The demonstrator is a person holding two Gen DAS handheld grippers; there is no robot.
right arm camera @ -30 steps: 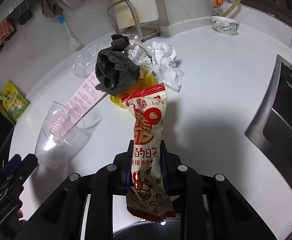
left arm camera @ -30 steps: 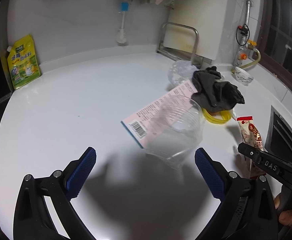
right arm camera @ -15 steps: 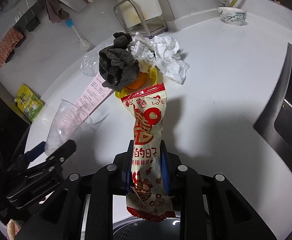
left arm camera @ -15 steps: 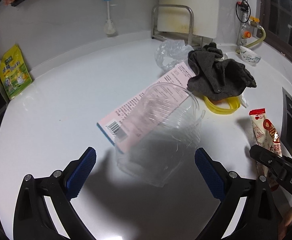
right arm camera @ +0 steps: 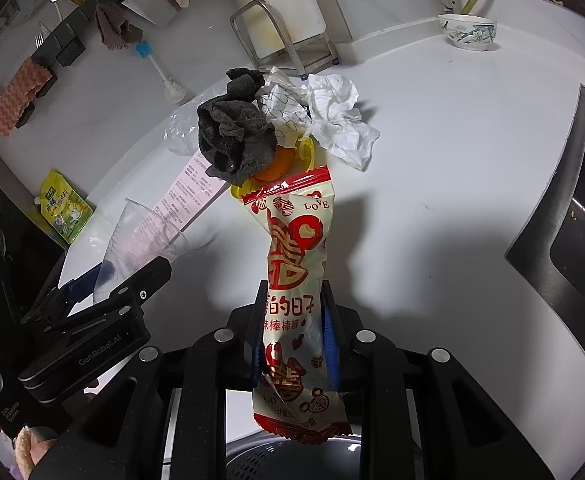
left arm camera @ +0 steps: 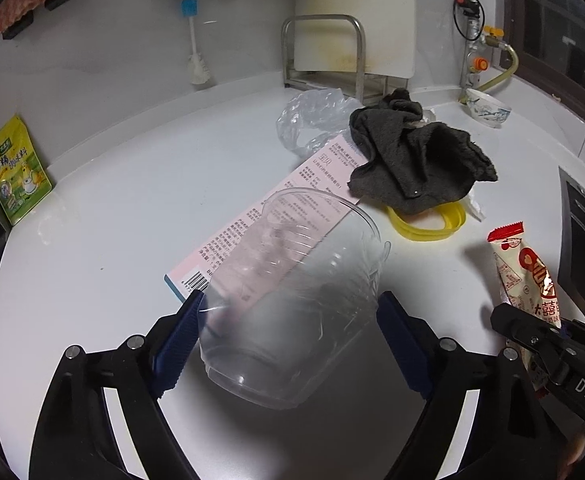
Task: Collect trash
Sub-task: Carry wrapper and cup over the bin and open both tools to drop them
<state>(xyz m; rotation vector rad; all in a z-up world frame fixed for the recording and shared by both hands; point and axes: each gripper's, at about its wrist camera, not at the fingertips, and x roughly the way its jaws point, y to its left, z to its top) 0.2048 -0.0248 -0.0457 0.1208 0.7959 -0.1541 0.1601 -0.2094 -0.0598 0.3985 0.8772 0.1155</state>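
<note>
A clear plastic cup (left arm camera: pixel 292 300) lies tilted on the white counter (left arm camera: pixel 112 240), over a pink paper slip (left arm camera: pixel 276 216). My left gripper (left arm camera: pixel 290 334) is open, its blue pads on either side of the cup's lower part, touching or nearly touching it. In the right wrist view the cup (right arm camera: pixel 132 240) sits by the left gripper (right arm camera: pixel 104 280). My right gripper (right arm camera: pixel 294 340) is shut on a red-and-cream candy wrapper (right arm camera: pixel 296 280), held above the counter; the wrapper also shows in the left wrist view (left arm camera: pixel 528 276).
A dark grey rag (left arm camera: pixel 416 164) lies over a yellow ring (left arm camera: pixel 428 222) and an orange thing (right arm camera: pixel 276 164). Crumpled white paper (right arm camera: pixel 340 120) and a clear plastic bag (left arm camera: pixel 312 120) lie beside it. A bowl (right arm camera: pixel 468 32), green pouch (left arm camera: pixel 16 172), metal rack (left arm camera: pixel 324 56), and dark sink (right arm camera: pixel 580 208) are around.
My left gripper has moved forward, so the cup now sits between its pads, and the pads have narrowed. The right gripper still holds the wrapper and has shifted only slightly.
</note>
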